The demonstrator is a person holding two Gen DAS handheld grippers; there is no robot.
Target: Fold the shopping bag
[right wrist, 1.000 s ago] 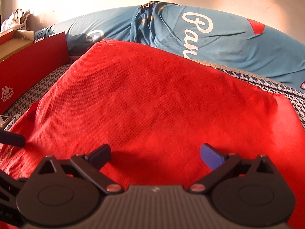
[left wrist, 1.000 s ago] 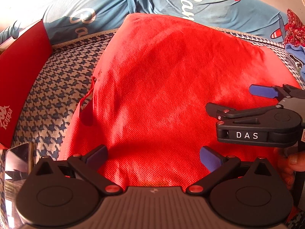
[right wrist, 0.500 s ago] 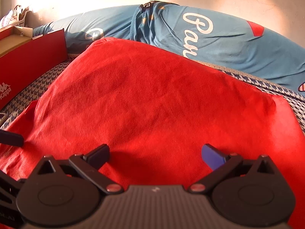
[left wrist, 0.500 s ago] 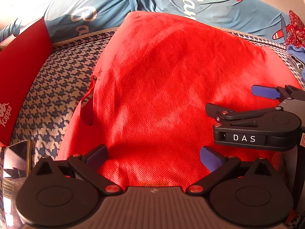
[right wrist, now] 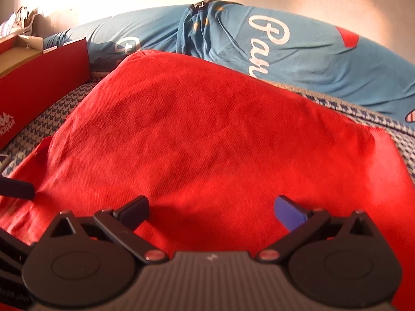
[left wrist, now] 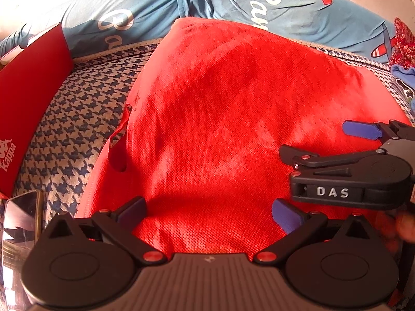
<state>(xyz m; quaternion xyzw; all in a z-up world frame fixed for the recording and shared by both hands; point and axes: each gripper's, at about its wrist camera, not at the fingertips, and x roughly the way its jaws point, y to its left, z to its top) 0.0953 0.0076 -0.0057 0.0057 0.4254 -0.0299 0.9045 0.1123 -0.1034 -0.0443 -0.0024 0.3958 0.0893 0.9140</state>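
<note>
While your left tool (left wrist: 208,213) hangs low over the near edge of the red shopping bag (left wrist: 233,129), its two blue-padded fingers (left wrist: 286,216) stand wide apart with nothing between them; the cloth lies under the gap, ungripped. Your right tool (right wrist: 211,208) is spread just as wide and holds nothing either, poised over the bag's near part. From the left wrist view, you see the right tool (left wrist: 334,140) coming in sideways from the right edge, its body marked "DAS", one blue finger above and one dark finger below, both over the bag's right part. Fingertips of your hand (left wrist: 406,225) show blurred just beneath it. From the right wrist view, one dark finger of the left tool (right wrist: 16,189) pokes in at the left edge, low over the bag's left margin.

You have the bag spread mostly flat on a bed cover with a blue-and-white houndstooth pattern (left wrist: 85,119), reaching from both tools away to a blue pillow with white lettering (right wrist: 272,44). Its fabric is a red non-woven weave, softly rumpled. A red handle loop (left wrist: 119,142) lies at its left side, and a flatter red strip runs along its right side. Left of the bag stands a red box marked "Kappa" (left wrist: 28,98), and a shiny phone (left wrist: 20,223) lies near the left tool.
</note>
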